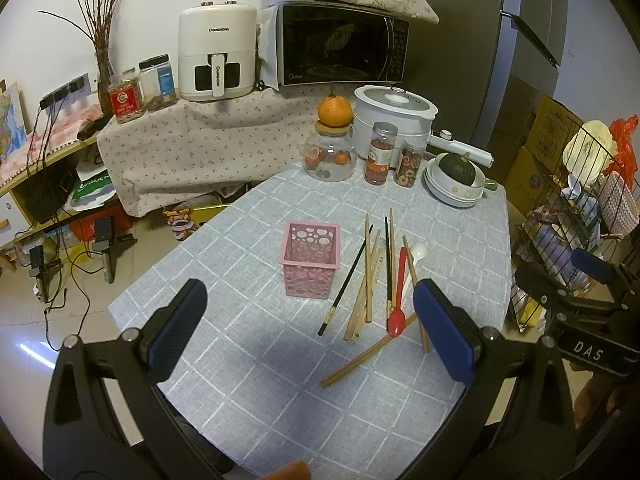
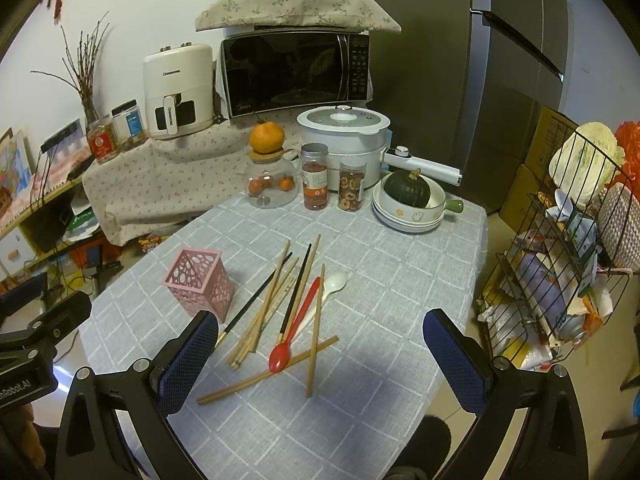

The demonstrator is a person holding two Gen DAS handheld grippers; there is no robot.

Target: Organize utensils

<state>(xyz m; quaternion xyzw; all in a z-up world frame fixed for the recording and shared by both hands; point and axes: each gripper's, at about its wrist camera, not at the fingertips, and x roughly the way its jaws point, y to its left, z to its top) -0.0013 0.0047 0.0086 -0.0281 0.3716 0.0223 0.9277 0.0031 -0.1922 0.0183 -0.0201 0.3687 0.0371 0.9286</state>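
Both grippers up over the near edge of the table, nothing picked yet. Left gripper (image 1: 308,320) spread wide, empty. Right gripper (image 2: 320,344) just as wide, also empty.

Pink holder (image 1: 311,258) upright on the grey checked cloth (image 1: 248,400), nothing seen inside it. Just to its right, the loose pile: wooden chopsticks (image 1: 368,276) fanned out and overlapping, a black chopstick (image 1: 347,280) angled across the left of the bunch, another dark one through the middle. Red spoon (image 2: 294,330) bowl-end nearest, lying over a crossed wooden stick (image 2: 267,371). White spoon (image 2: 334,282) tucked behind, handle partly hidden under the sticks.

Handling, by the look of it: all light, all stiff. Chopsticks thin and round-ish, likely to roll or pivot in the pads unless pinched near the middle, square across the shaft. Overlaps mean a low grab may drag neighbours along; outer strays probably the easier start. Spoons probably plastic, smooth, a bit slippery; best taken on the flat handle, not the bowl. Holder itself light too, liable to tip or slide if a stick goes in at a slant.
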